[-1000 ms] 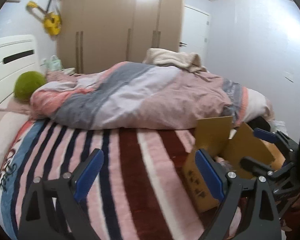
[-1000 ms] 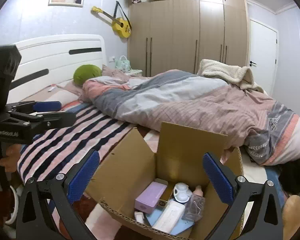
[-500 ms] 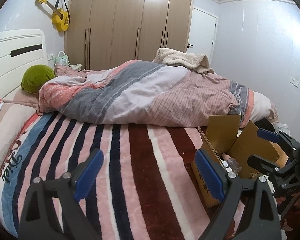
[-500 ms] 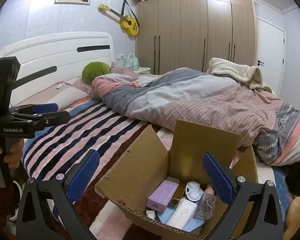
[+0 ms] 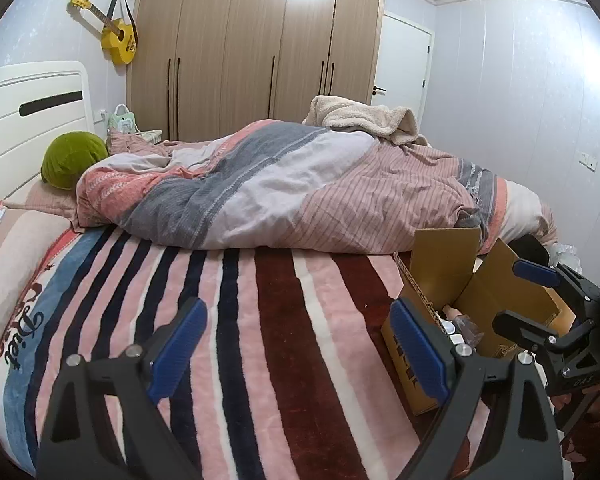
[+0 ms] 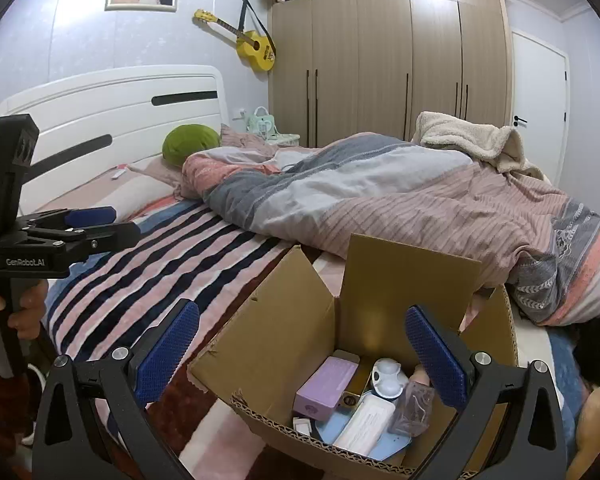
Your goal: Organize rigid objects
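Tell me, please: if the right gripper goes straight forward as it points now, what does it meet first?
Probably the cardboard box: the open right gripper points into it, at its upright back flap. Depth is unclear.

Pink, maroon, navy and white stripes are borne by the blanket, a brown tone by the cardboard box, lilac by the case inside it, and blue by the gripper pads.

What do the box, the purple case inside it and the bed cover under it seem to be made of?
Box: corrugated cardboard, matte brown; fluted edge shows along the cut rim.
Purple case: probably hard plastic, smooth with a matte lilac finish and crisp, rounded corners; not certain.
Bed cover: plush fleece-like fabric, fuzzy nap visible across the stripes.
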### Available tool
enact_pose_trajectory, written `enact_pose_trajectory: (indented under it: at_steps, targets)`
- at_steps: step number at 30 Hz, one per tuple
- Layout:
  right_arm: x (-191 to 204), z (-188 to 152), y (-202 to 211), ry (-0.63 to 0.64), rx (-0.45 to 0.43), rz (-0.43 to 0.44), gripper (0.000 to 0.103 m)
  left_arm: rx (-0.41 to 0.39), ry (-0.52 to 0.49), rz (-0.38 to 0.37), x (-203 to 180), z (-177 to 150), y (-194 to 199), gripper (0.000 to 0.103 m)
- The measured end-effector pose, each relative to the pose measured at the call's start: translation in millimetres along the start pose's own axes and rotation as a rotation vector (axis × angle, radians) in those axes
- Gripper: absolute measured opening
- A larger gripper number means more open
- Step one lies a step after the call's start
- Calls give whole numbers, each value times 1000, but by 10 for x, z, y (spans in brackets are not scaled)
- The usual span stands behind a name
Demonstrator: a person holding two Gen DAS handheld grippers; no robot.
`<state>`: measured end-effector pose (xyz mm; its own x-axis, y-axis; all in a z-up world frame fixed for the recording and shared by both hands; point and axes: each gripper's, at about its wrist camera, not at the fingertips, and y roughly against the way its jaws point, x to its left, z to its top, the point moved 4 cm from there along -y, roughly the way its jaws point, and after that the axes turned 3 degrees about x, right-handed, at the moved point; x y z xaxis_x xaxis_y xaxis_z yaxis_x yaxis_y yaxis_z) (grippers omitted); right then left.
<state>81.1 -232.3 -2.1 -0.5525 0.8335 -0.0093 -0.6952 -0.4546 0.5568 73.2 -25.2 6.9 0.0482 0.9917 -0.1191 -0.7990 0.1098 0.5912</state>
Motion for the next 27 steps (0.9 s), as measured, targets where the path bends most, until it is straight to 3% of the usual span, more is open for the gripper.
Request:
enact_pose_trajectory:
  at_steps: [27]
  targets:
    - [-15, -58, -8, -19, 5, -4, 103, 2, -11, -7, -38, -3, -17, 91]
